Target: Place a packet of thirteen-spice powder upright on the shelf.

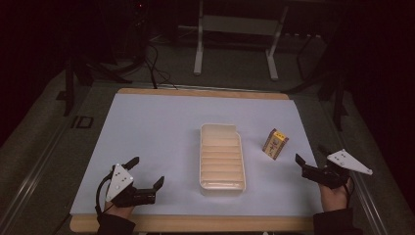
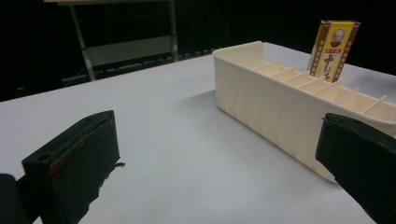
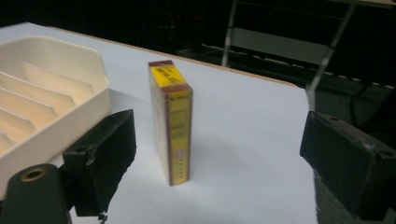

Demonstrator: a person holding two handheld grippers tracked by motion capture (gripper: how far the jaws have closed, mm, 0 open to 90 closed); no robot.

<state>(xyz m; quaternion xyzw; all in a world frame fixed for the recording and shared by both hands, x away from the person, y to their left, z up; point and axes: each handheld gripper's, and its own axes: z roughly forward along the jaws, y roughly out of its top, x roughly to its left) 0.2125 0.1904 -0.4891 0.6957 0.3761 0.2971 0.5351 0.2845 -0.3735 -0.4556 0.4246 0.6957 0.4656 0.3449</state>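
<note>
Right claw [image 3: 219, 158] open toward upright box [image 3: 171, 121], face portrait in left gripper view

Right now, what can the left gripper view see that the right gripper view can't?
The left gripper view shows the box's front face with a portrait and large characters, and the tray's long outer wall running away from the camera. The right gripper view shows the box's narrow yellow edge and top instead, standing upright on the sheet, apart from the tray's corner and its inner dividers. Both share the cream tray, the yellow and brown box, the pale sheet and a metal frame beyond the table, and each looks between its own open black tongs.
</note>
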